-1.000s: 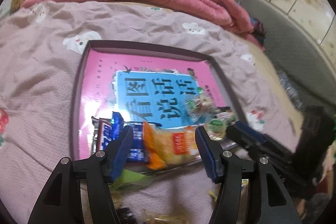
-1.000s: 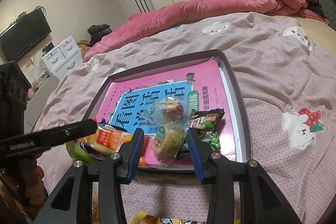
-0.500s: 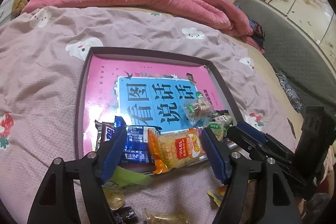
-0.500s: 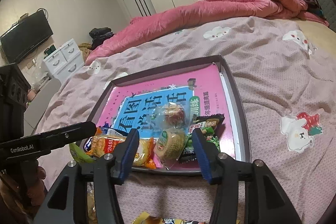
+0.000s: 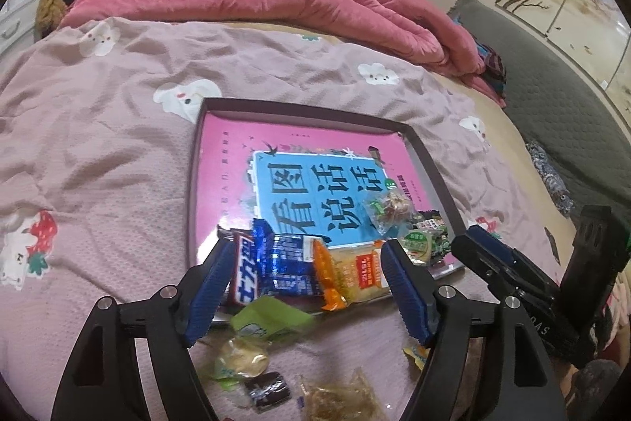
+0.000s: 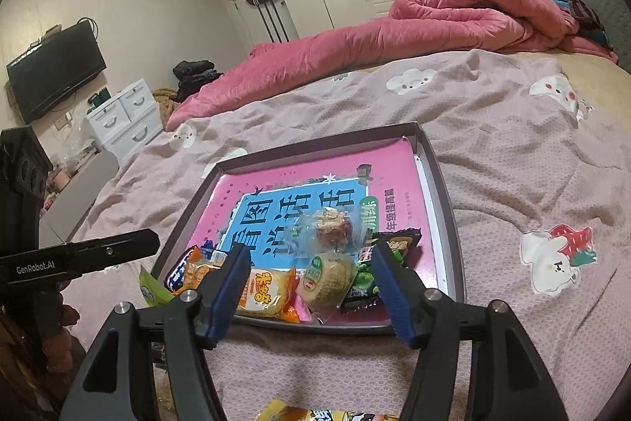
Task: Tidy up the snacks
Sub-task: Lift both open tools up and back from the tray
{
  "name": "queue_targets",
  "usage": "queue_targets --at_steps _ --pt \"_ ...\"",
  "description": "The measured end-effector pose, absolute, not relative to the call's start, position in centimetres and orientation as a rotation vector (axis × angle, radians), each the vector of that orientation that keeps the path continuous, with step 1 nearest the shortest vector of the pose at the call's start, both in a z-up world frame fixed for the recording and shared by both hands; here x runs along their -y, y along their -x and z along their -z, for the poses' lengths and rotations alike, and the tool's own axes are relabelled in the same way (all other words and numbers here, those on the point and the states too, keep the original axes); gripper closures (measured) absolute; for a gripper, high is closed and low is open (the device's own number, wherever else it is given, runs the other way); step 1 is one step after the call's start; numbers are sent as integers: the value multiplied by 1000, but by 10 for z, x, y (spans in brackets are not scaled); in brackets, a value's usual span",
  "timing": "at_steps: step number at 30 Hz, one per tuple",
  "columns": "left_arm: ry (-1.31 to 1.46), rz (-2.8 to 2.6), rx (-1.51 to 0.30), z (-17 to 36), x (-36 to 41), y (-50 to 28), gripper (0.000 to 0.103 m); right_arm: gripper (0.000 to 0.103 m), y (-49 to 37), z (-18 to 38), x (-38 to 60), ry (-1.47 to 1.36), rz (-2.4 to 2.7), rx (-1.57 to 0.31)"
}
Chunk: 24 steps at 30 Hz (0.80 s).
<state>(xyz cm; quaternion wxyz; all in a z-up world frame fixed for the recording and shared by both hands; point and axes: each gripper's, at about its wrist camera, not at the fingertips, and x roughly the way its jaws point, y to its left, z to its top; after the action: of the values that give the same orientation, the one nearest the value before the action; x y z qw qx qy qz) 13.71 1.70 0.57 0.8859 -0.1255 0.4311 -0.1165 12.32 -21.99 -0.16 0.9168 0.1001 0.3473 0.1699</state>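
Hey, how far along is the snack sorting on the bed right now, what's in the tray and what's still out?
Done: the tray holds a blue packet, an orange packet, a round green-label snack and a clear-wrapped one.

In hand: nothing. Left gripper and right gripper have just been opening, jaws empty.

Left: a green packet, a clear-wrapped round snack and a dark candy lie on the bedspread.

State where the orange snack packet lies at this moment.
In the left wrist view, the orange snack packet lies at the tray's near edge, just right of the blue wrapper.
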Motion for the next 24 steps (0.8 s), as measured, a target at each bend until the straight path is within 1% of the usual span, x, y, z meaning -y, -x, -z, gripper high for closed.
queue_targets --at_steps 6,11,24 --pt "264 233 -885 -11 -27 -128 26 38 -121 -1 220 -203 -353 -706" --pt "264 218 -878 -14 -32 -122 25 36 -116 -5 220 -201 -367 -688" --pt "267 197 -884 -17 -42 -107 25 35 -106 -12 218 -181 -385 -667"
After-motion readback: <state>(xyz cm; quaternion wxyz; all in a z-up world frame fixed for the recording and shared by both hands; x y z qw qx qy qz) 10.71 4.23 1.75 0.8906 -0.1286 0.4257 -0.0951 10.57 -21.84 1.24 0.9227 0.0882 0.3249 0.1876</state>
